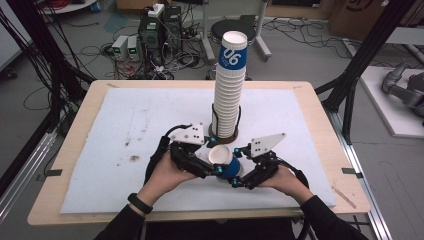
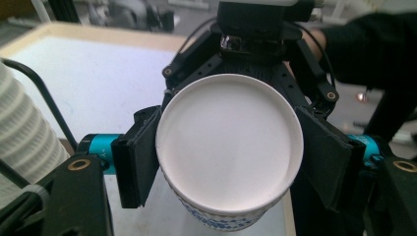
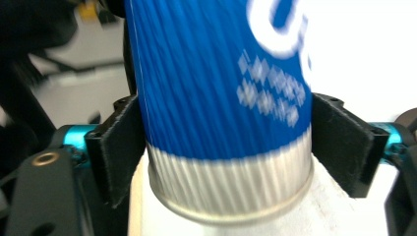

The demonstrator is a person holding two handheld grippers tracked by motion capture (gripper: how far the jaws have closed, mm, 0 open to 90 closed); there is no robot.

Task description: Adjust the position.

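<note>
A blue paper cup (image 1: 229,165) lies on its side low over the white mat, near the table's front, held between both grippers. My left gripper (image 1: 212,162) comes in from the left, its pads pressed on the cup's sides. In the left gripper view the cup's white round end (image 2: 228,147) faces the camera between the pads (image 2: 140,157). My right gripper (image 1: 240,172) comes in from the right. In the right gripper view both of its pads (image 3: 123,147) touch the cup (image 3: 221,88) near its white band. A tall stack of matching cups (image 1: 229,85) stands just behind in a black holder (image 1: 223,138).
The white mat (image 1: 125,130) covers most of the wooden table (image 1: 75,125). Black frame posts (image 1: 47,60) rise at the table's left and right. Cables and electronics boxes (image 1: 150,35) lie on the floor beyond the far edge.
</note>
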